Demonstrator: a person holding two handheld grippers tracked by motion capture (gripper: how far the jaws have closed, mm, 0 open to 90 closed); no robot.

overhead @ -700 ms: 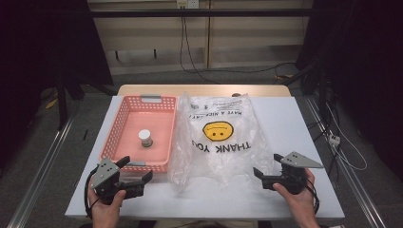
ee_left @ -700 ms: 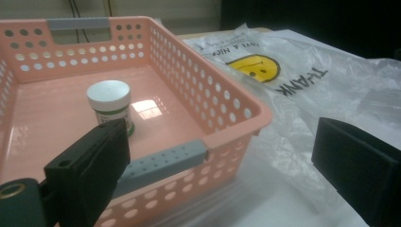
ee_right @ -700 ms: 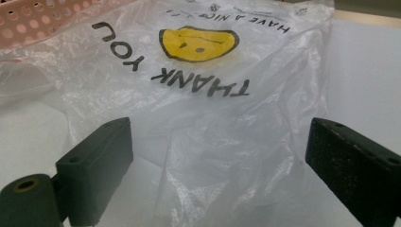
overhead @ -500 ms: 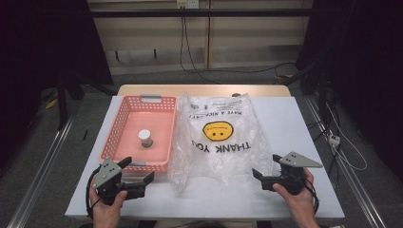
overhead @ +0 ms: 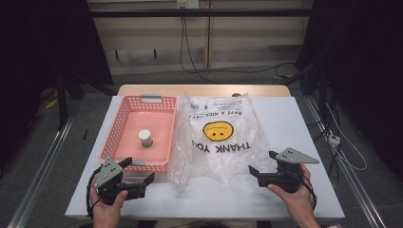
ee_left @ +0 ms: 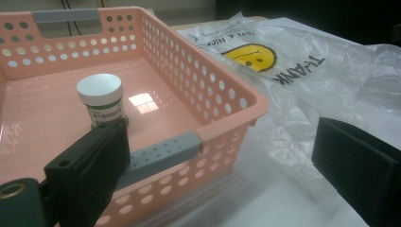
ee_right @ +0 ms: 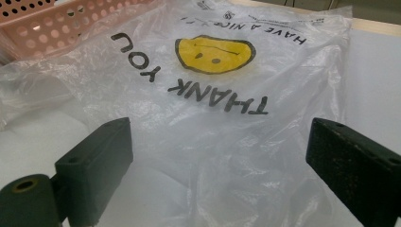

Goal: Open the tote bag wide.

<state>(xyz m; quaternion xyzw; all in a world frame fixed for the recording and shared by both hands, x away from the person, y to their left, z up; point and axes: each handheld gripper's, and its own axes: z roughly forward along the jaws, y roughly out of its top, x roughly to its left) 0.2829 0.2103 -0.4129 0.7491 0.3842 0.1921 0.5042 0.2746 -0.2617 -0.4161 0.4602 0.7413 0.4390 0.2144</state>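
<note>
Setup: white counter (overhead: 294, 123) carries a pink basket (overhead: 124, 127) on the person's left side and a clear plastic bag (overhead: 216, 142) laid flat beside it, touching the basket's right wall.
Bottle: one small white-capped bottle (overhead: 145, 138) stands upright on the basket floor, near its middle; green label, text too small to read.
Bag: printed smiley and "THANK YOU" read upside down from the person's side, so the mouth probably lies at the far end; cannot confirm which end is open.
Placement rationale: judged, bag spread flat and close to the basket so both claws can reach it and the bottle without a long travel.
Left claw (overhead: 137, 177): released, jaws wide apart, nothing between them; sits at the basket's near right corner, just off the bag's left edge.
Right claw (overhead: 260, 173): released, jaws wide, empty; aimed at the bag's near right edge, low over the counter.
Hands: each grips its tool from below at the counter's near edge, forearms entering from the bottom.
Pose: both claws angled inward toward the bag, roughly level.
</note>
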